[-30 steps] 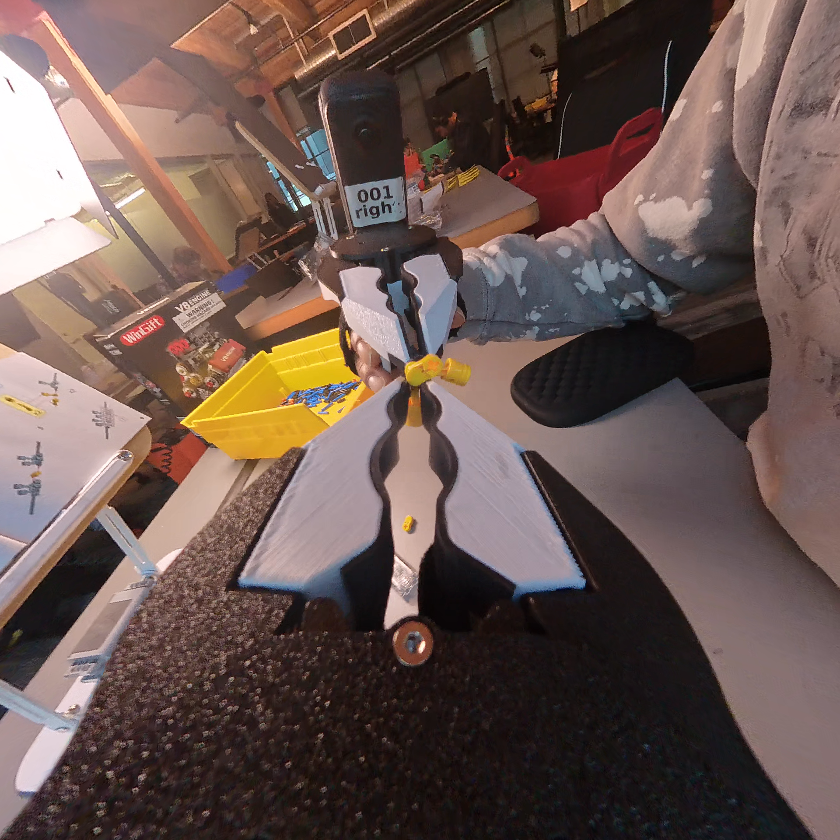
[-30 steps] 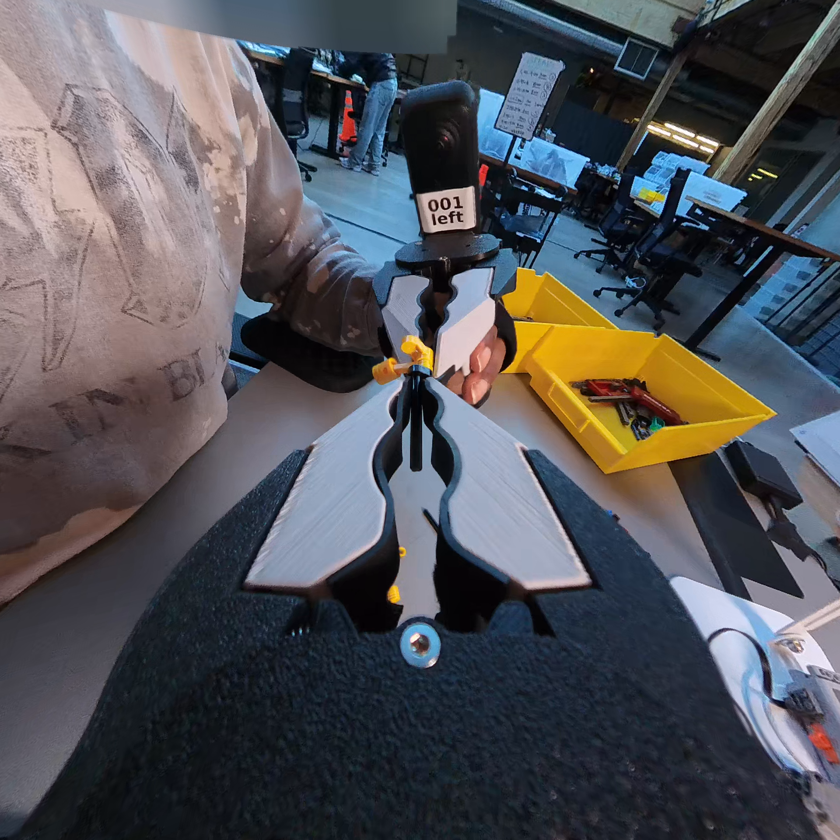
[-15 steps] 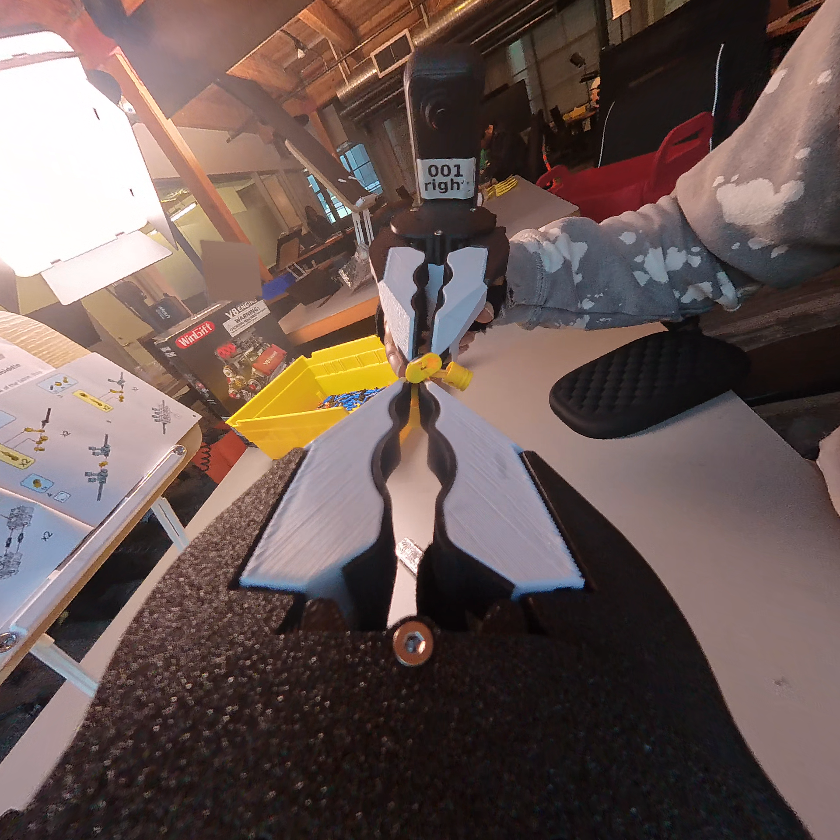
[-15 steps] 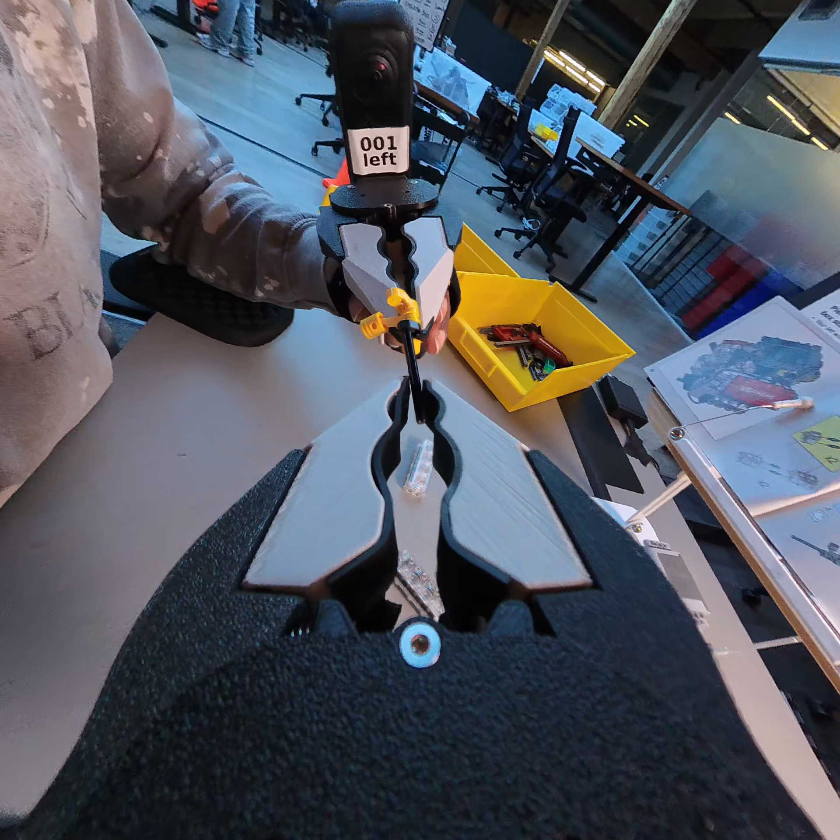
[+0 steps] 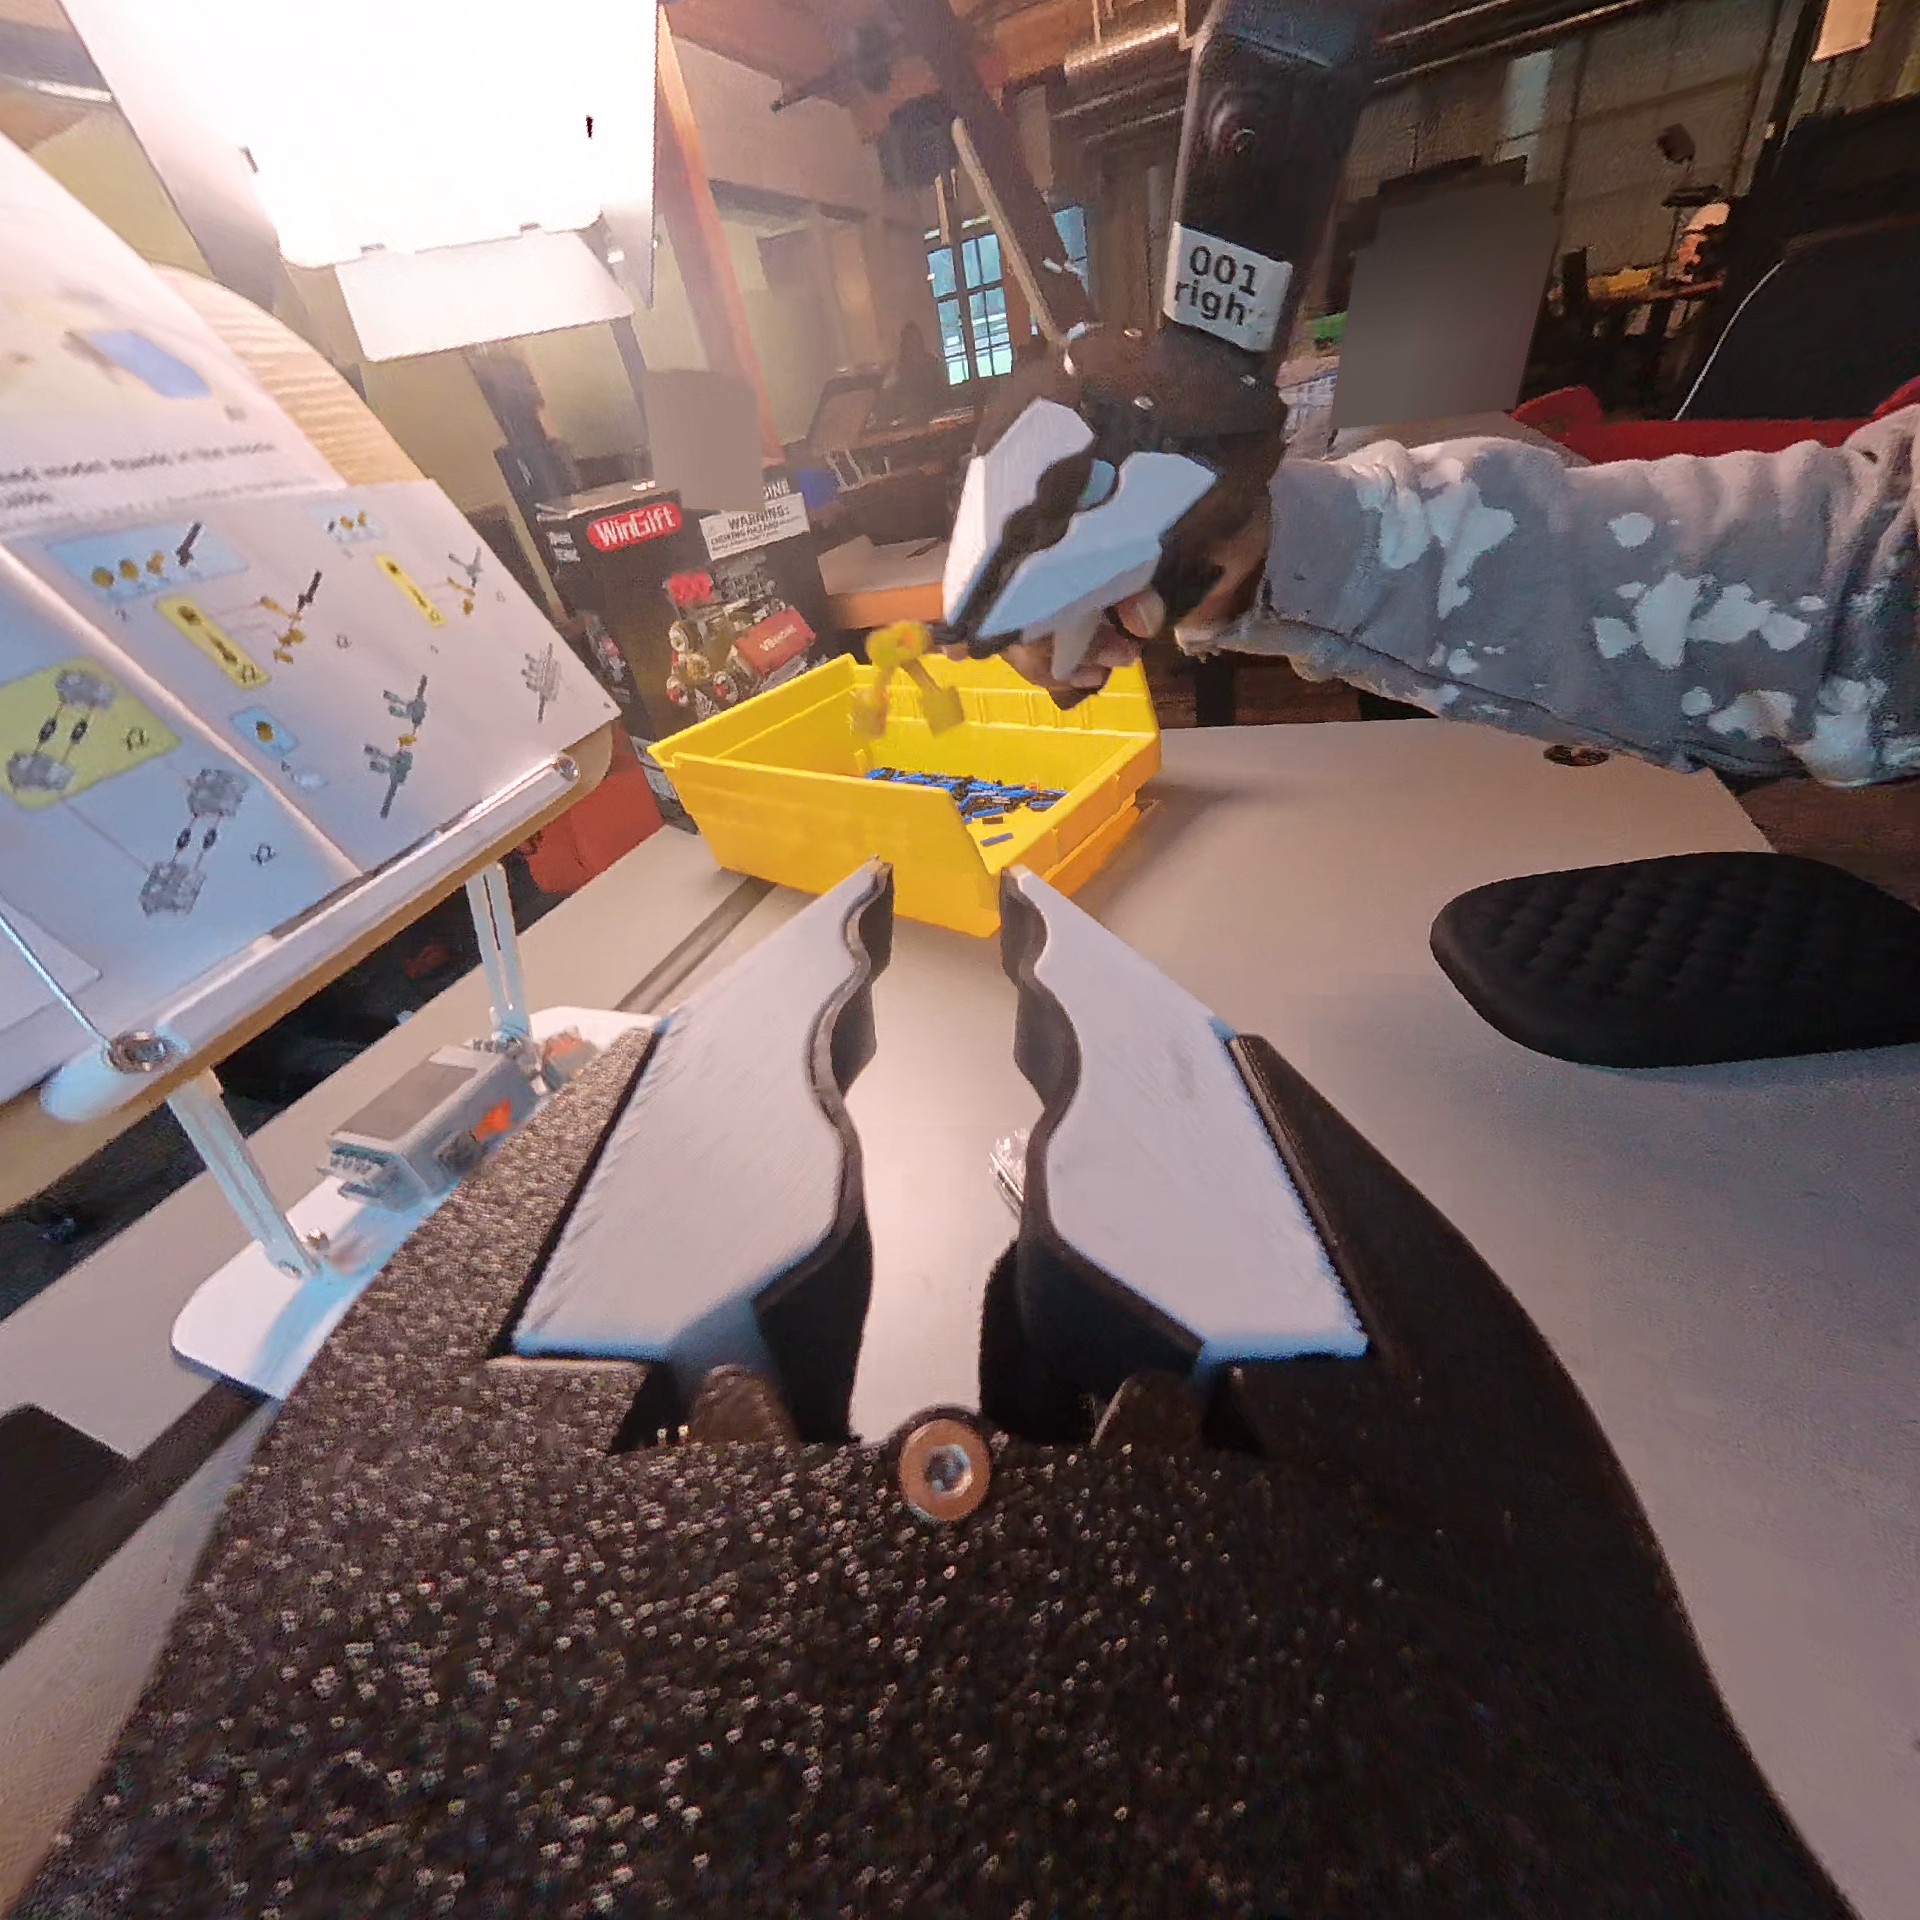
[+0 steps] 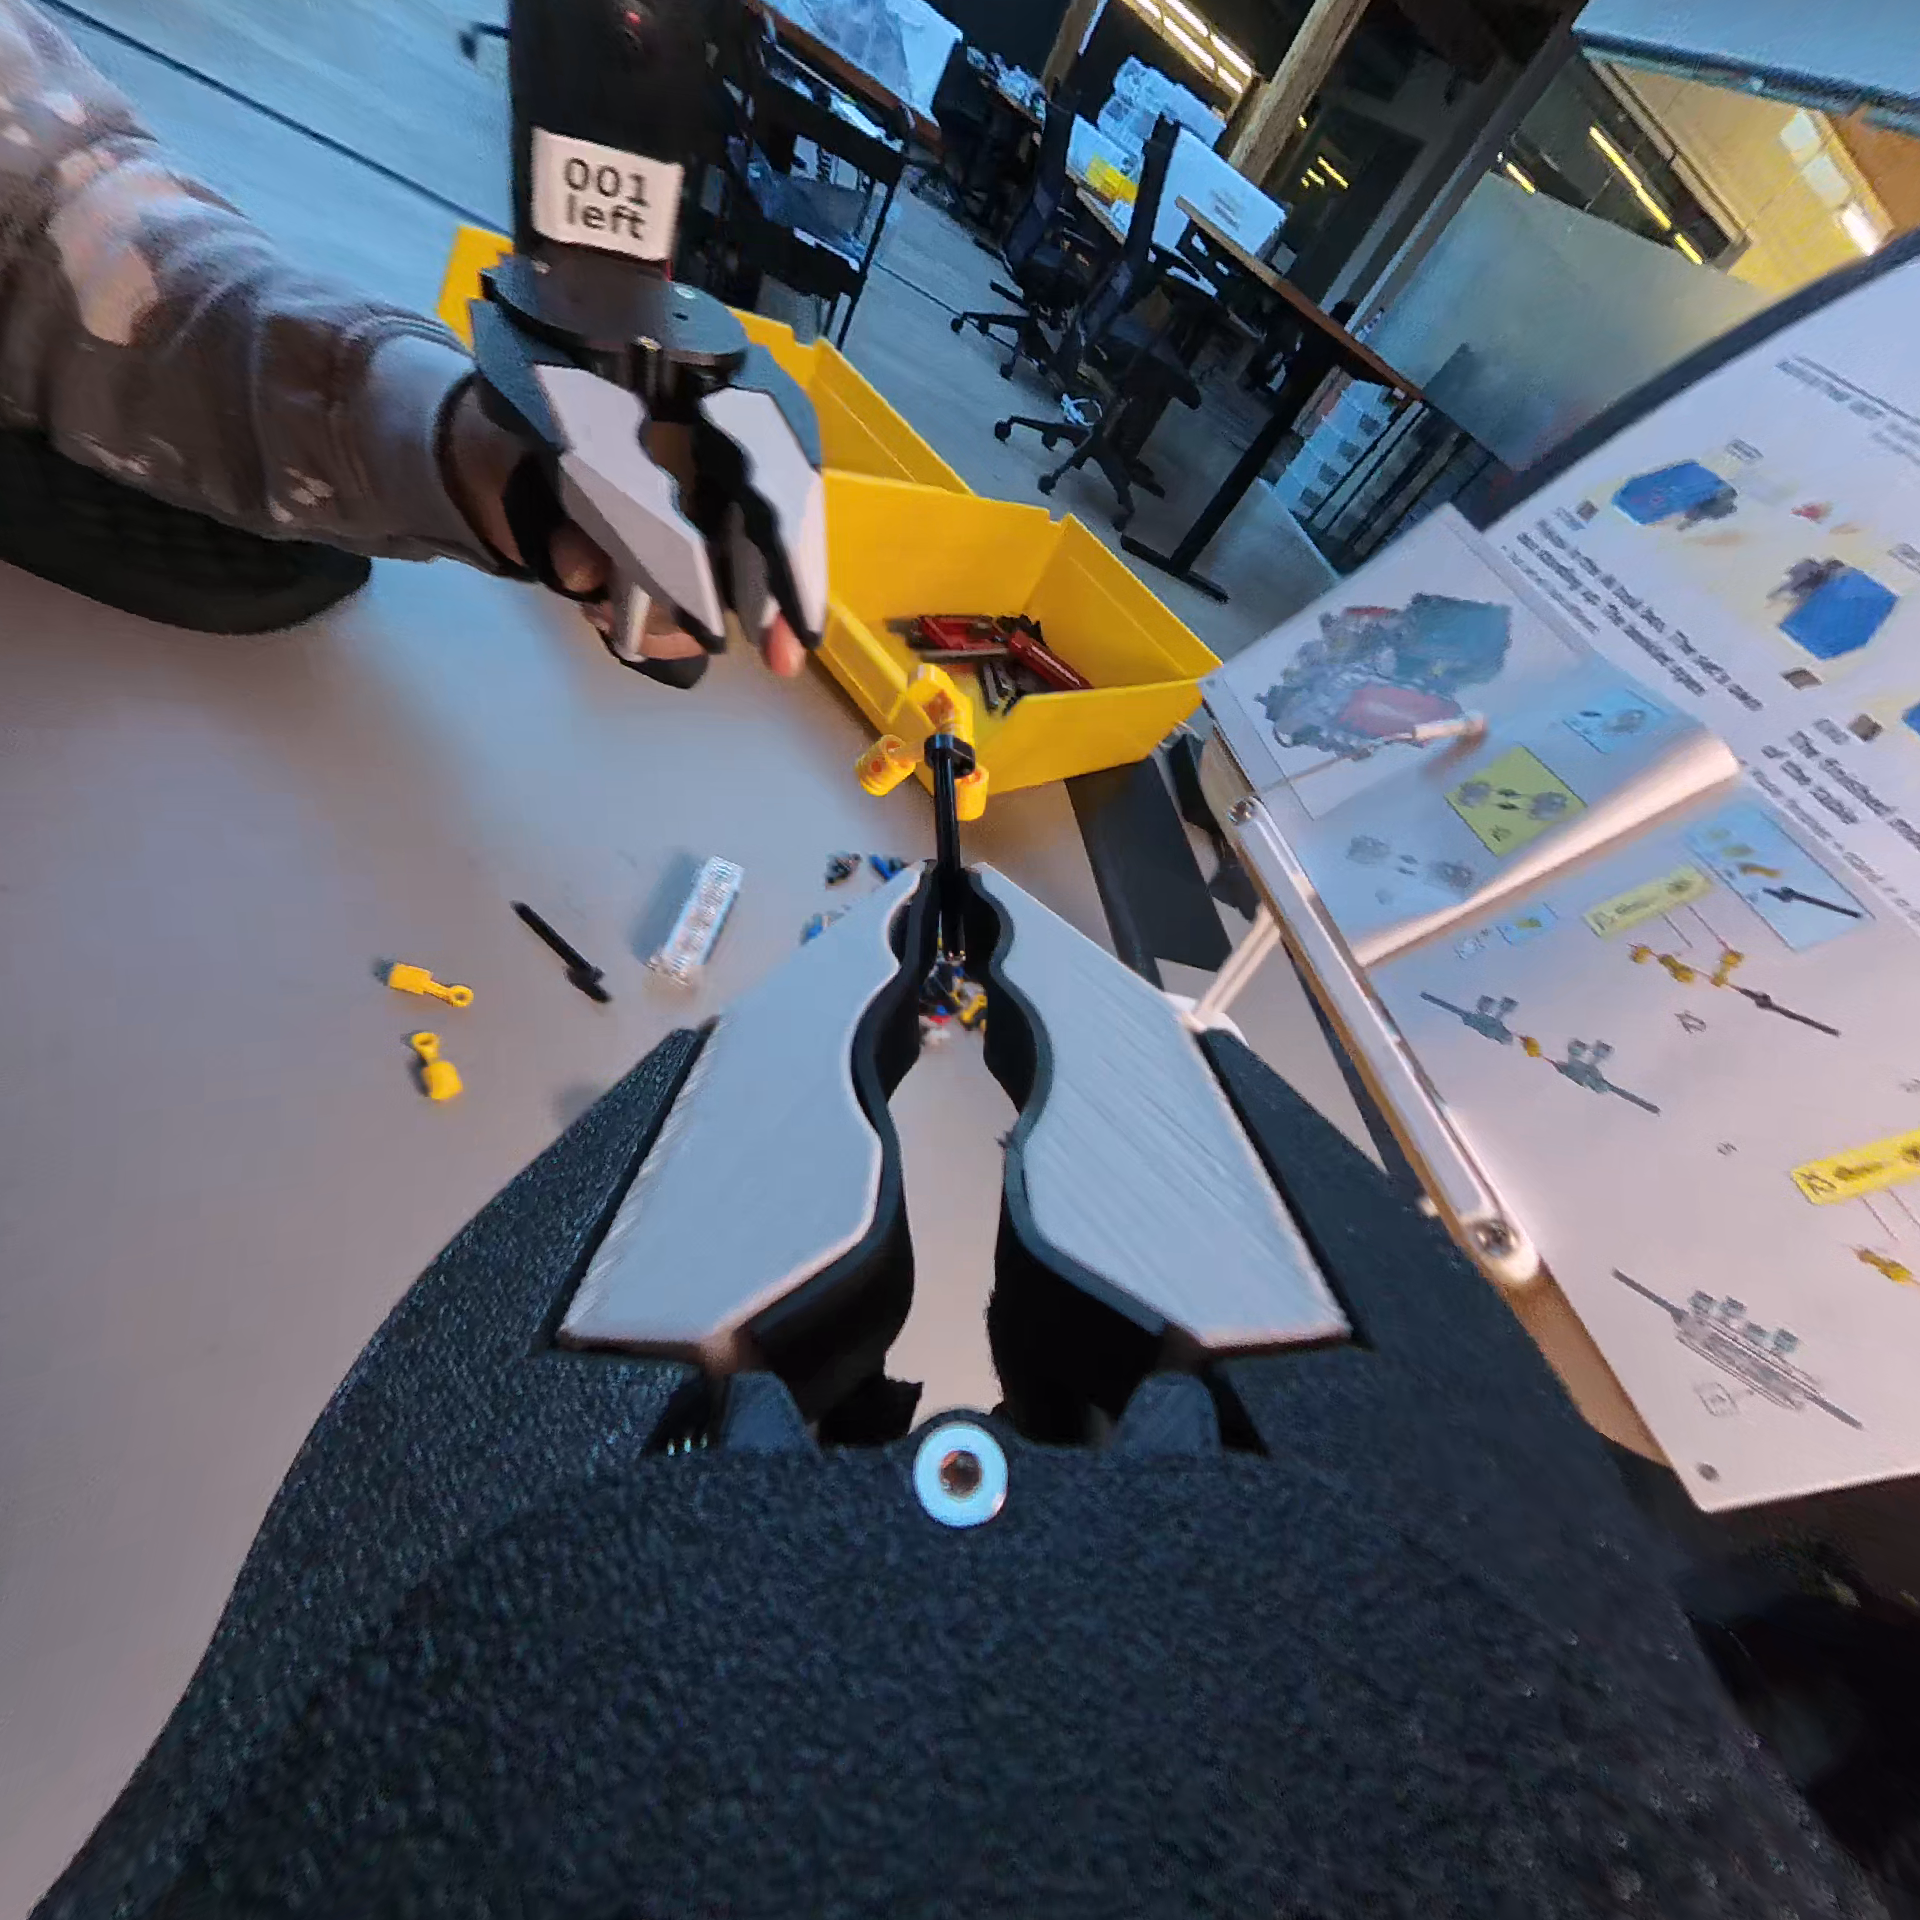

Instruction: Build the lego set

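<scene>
the black rod [image 6: 943, 821] with yellow connectors [image 6: 916, 736] now sits only in our right claw [image 6: 951, 883], clenched on its lower end, lifted above the tabletop [image 6: 260, 831]. half a second ago both claws gripped it; our left claw [image 5: 940, 883] has released and pulled away, empty, before the yellow bin [image 5: 831, 821].

Left claw [image 5: 943, 883] gapes, empty, above the table [image 5: 1455, 1195]; yellow bin [image 5: 831, 821] just ahead.

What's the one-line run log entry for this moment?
left gripper: open, empty | right gripper: shut on black axle with yellow connectors | table: loose parts
</scene>
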Motion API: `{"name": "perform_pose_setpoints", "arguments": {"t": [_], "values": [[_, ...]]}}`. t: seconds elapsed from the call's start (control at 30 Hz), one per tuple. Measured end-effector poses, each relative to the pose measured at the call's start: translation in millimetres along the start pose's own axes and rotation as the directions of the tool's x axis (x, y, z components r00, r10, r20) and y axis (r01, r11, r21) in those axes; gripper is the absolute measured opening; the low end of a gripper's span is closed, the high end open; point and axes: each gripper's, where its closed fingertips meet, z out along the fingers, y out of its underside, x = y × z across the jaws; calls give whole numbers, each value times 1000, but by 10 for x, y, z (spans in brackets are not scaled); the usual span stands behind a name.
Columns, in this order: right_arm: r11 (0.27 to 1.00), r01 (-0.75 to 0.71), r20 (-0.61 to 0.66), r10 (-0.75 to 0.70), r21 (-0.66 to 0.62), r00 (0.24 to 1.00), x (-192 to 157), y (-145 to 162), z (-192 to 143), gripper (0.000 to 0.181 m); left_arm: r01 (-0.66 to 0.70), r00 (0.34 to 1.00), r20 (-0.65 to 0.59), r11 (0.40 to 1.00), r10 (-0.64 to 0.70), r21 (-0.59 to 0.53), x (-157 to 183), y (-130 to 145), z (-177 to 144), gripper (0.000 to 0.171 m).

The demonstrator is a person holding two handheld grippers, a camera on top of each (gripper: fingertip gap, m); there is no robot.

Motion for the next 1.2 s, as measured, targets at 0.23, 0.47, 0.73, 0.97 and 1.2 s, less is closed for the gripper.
{"name": "perform_pose_setpoints", "arguments": {"t": [0.23, 0.47, 0.73, 0.97, 1.2], "values": [[995, 15, -90, -24, -99, 996, 1057, 452, -55, 4, 70, 998, 3, 990, -70, -126, 79, 593, -44, 20], [975, 94, -50, -106, -201, 993, 1818, 661, 100, 4, 114, 993, 52, 980, -106, -166, 50, 829, -107, 21], [945, 191, 96, -171, -267, 981, 2242, 570, 256, 3, 119, 988, 119, 971, -96, -205, -26, 1002, -178, 21], [944, 201, 166, -161, -262, 973, 2277, 595, 358, 3, 108, 986, 148, 973, -79, -204, -67, 987, -200, 21], [937, 204, 196, -151, -285, 969, 2320, 652, 367, 3, 115, 985, 151, 971, -84, -211, -83, 1042, -205, 21]]}}
